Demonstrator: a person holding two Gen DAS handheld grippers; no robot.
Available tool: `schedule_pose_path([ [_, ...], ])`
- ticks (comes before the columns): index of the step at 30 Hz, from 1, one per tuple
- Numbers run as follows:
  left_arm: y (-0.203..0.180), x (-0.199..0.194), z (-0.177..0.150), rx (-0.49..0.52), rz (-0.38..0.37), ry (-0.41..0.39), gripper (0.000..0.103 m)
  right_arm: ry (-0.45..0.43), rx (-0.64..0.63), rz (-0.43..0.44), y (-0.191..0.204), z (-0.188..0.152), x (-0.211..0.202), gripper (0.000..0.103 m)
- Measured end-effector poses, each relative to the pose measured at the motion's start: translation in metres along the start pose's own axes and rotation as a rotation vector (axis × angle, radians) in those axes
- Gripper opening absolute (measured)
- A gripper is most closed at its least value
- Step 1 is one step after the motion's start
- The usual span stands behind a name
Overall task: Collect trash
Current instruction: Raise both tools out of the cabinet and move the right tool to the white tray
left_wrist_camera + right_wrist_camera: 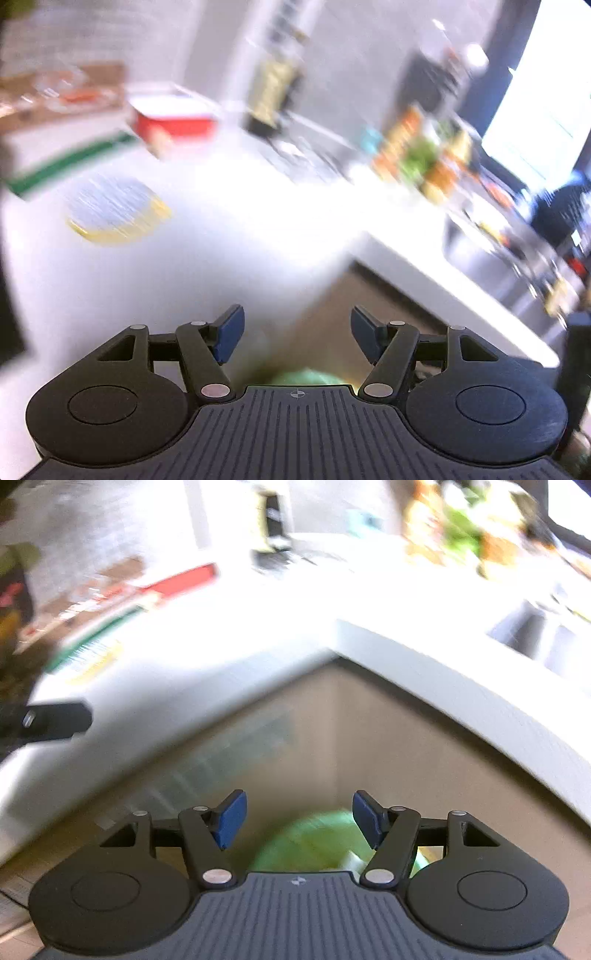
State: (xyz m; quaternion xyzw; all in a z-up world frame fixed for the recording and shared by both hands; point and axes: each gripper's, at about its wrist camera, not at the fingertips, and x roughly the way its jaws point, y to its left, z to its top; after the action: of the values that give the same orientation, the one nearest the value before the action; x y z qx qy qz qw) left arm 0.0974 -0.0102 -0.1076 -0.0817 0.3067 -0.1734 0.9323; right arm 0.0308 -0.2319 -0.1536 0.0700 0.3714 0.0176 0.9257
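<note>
Both views are motion-blurred. My left gripper point(297, 334) is open and empty, above the inner corner of a white L-shaped counter point(207, 266). A round flat lid-like thing with a yellow rim point(114, 210) lies on the counter to its left. My right gripper point(298, 819) is open and empty, held lower, in front of the brown cabinet face point(388, 731). Directly below its fingers is a green bin or bag point(317, 842) with something pale inside. The green shape also shows faintly under the left gripper point(306, 376).
A red and white box point(173, 118), a green-edged board point(70, 162) and a dark bottle point(271, 96) stand at the counter's back. Colourful packets point(417, 158) crowd the right side near a sink point(476, 254). The other gripper's black body point(48, 720) shows at left.
</note>
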Motion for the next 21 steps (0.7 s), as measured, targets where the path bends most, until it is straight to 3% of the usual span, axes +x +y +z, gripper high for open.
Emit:
schedule_pose_path([
  [4, 0.046, -0.012, 0.024, -0.056, 0.031, -0.05, 0.069, -0.035, -0.072, 0.086, 0.06, 0.041, 0.003, 0.064],
  [9, 0.093, -0.013, 0.046, -0.052, 0.03, -0.021, 0.069, -0.114, -0.108, 0.154, 0.126, 0.127, 0.021, 0.07],
  [14, 0.112, -0.002, 0.054, -0.068, 0.005, 0.013, 0.069, -0.109, -0.14, 0.185, 0.172, 0.209, 0.083, 0.071],
  [18, 0.114, 0.002, 0.052, -0.093, -0.047, 0.024, 0.069, -0.067, -0.291, 0.154, 0.221, 0.264, 0.144, 0.071],
  [21, 0.11, 0.005, 0.047, -0.089, -0.039, 0.029, 0.069, -0.05, -0.424, 0.098, 0.257, 0.295, 0.198, 0.071],
])
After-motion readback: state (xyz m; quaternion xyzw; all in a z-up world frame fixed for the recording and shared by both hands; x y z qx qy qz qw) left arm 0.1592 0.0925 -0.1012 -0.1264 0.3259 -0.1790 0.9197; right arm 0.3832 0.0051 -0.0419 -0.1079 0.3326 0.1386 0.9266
